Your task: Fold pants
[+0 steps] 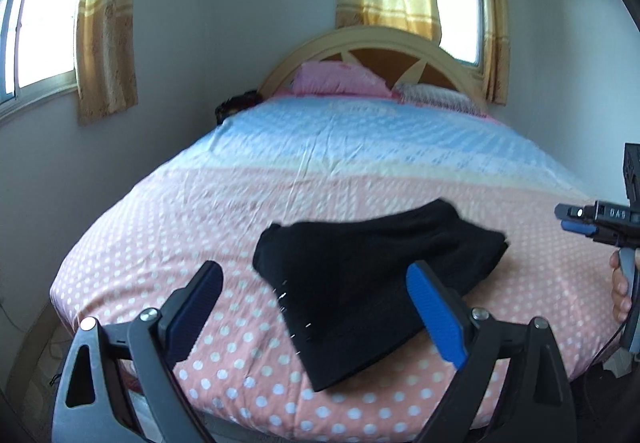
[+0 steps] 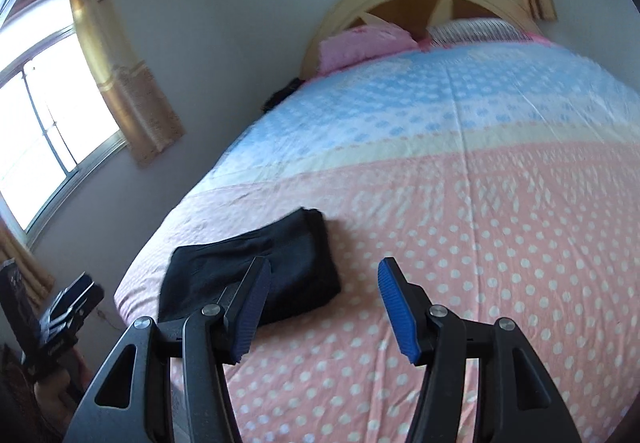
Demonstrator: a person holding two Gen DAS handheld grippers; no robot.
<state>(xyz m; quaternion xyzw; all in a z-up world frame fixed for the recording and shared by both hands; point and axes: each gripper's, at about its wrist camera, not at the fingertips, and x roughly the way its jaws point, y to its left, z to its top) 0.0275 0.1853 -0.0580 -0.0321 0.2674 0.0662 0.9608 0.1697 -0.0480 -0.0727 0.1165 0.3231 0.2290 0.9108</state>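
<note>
The black pants [image 1: 368,283] lie folded into a compact bundle on the pink dotted bedsheet [image 1: 240,211] near the foot of the bed. They also show in the right wrist view [image 2: 260,267]. My left gripper [image 1: 316,307] is open and empty, held above the near edge of the pants. My right gripper [image 2: 324,307] is open and empty, just right of the pants. It also shows at the right edge of the left wrist view [image 1: 576,219]. The left gripper shows at the lower left of the right wrist view [image 2: 72,303].
The bed has a blue band of sheet [image 1: 352,131] farther up, pink pillows [image 1: 336,79] and a cream headboard [image 1: 372,39]. A wall with curtained windows [image 1: 40,27] runs along the left side. A dark object [image 1: 236,107] lies at the bed's far left corner.
</note>
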